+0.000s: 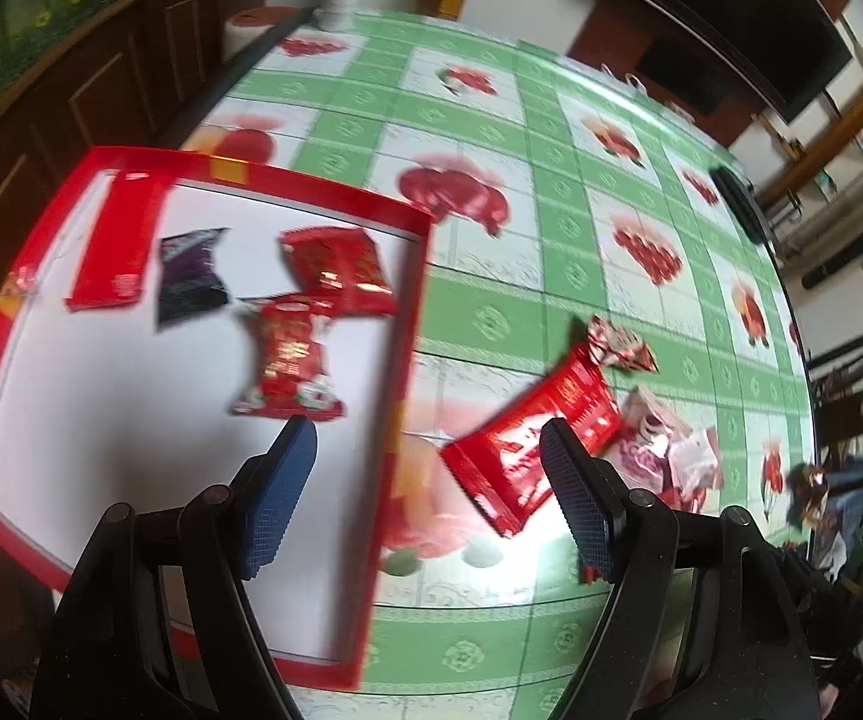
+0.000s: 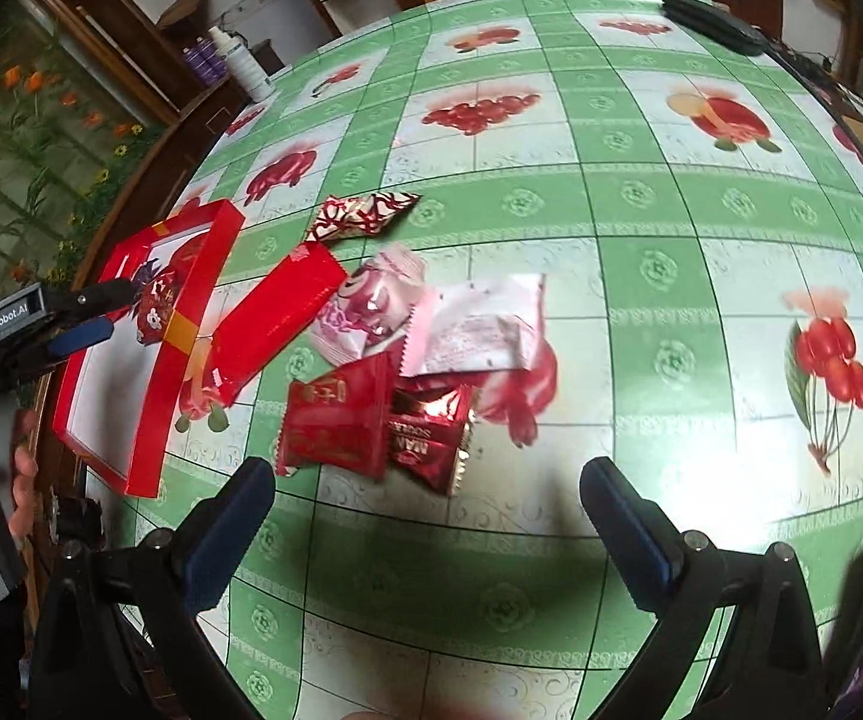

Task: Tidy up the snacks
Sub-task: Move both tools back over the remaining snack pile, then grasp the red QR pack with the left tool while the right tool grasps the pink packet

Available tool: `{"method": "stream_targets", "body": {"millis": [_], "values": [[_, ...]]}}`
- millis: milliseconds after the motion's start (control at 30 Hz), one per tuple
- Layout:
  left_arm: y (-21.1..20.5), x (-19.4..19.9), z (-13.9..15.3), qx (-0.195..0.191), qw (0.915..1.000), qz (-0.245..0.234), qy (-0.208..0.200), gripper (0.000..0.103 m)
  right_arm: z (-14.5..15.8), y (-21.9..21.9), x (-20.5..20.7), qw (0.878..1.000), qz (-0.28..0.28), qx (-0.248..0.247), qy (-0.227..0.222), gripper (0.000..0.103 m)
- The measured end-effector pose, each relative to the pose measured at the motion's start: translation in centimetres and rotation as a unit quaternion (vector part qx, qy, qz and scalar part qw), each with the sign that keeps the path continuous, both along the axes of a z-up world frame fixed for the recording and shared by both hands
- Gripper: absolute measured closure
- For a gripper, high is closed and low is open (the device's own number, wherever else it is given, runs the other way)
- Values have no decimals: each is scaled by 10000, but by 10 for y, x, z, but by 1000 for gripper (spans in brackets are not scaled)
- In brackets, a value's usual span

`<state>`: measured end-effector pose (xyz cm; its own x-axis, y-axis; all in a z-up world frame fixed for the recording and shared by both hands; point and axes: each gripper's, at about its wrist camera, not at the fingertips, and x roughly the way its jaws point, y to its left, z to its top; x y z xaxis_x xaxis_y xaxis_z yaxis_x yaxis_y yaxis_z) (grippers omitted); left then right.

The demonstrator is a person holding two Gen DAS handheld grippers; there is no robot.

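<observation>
Both claws gape, released: left gripper (image 1: 428, 489) over the red tray's (image 1: 416, 324) edge, right gripper (image 2: 428, 525) near loose snack packets (image 2: 335, 420).

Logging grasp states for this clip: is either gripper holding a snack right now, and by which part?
Nothing is held. The left gripper and right gripper are both open, with no packet between their fingers.

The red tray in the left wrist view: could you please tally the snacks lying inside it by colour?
Red: 3 (long red pack, upper red packet, lower red packet)
Dark purple: 1 (dark purple packet)
Total in the red tray: 4
</observation>
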<state>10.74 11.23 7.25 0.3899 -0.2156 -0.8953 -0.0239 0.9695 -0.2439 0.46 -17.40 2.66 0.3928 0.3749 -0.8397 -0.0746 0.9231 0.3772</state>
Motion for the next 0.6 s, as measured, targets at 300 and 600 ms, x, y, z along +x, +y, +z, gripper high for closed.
{"method": "stream_targets", "body": {"millis": [300, 600], "values": [[-37, 3, -20, 288, 9977, -563, 245, 25, -5, -16, 2, 9993, -293, -214, 112, 0], [-74, 12, -41, 834, 9872, -1309, 379, 25, -4, -15, 44, 9984, -293, -459, 127, 5]]}}
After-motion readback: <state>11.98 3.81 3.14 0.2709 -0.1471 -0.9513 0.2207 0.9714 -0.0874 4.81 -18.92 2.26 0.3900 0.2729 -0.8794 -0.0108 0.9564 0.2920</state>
